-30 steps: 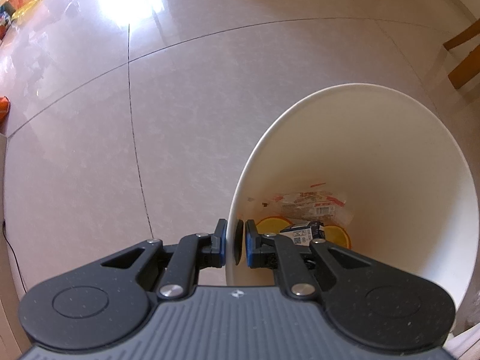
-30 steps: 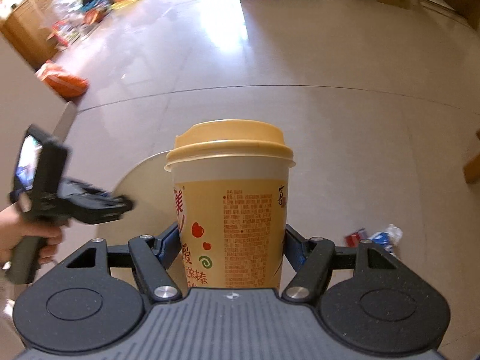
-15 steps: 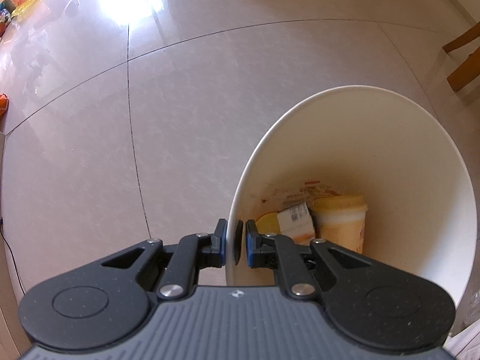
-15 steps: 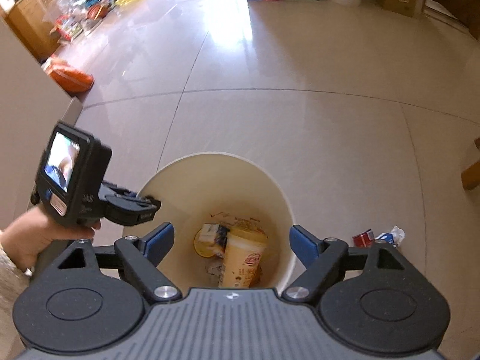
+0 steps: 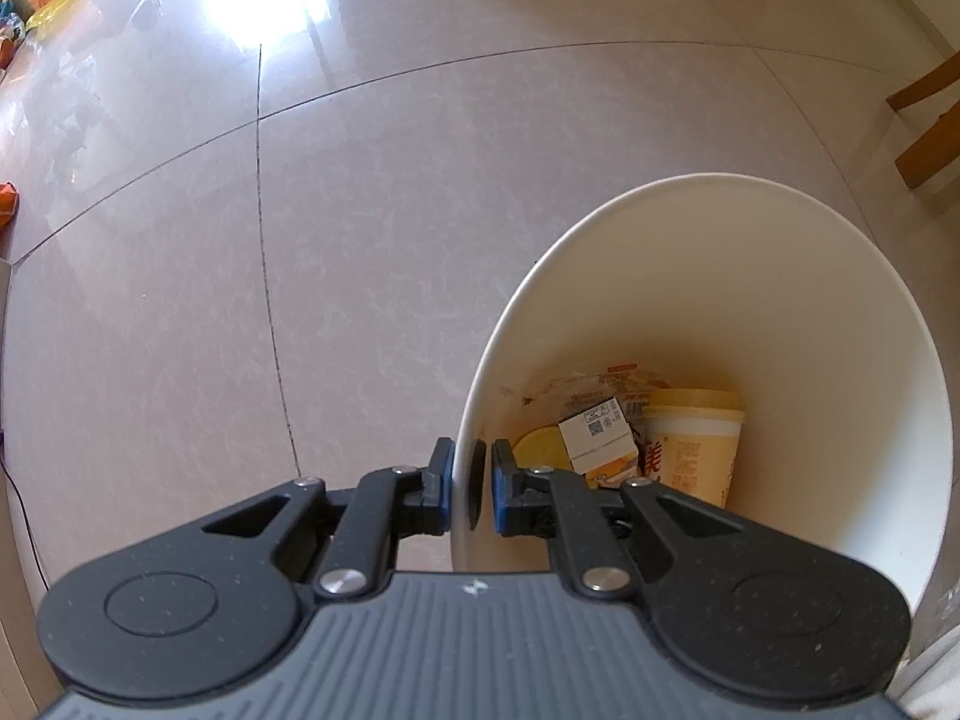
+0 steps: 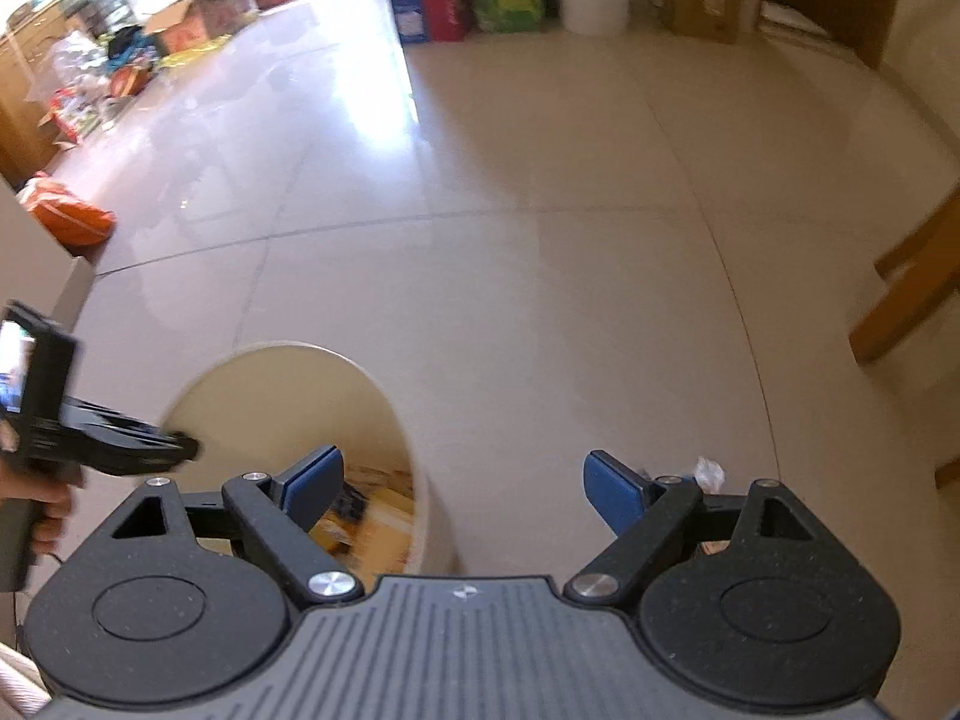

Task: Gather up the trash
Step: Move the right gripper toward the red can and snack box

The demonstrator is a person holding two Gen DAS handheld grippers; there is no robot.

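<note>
Cup in bin, right of carton; wrapper seemingly behind.

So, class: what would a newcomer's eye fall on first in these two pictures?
Probably the white bin, low on the right in the left wrist view, with the left gripper clamped on its rim. At its bottom stands a yellow lidded cup beside a small carton. The right gripper gapes empty over the tiled floor.

Both wrist views downward, sharing bin
</note>
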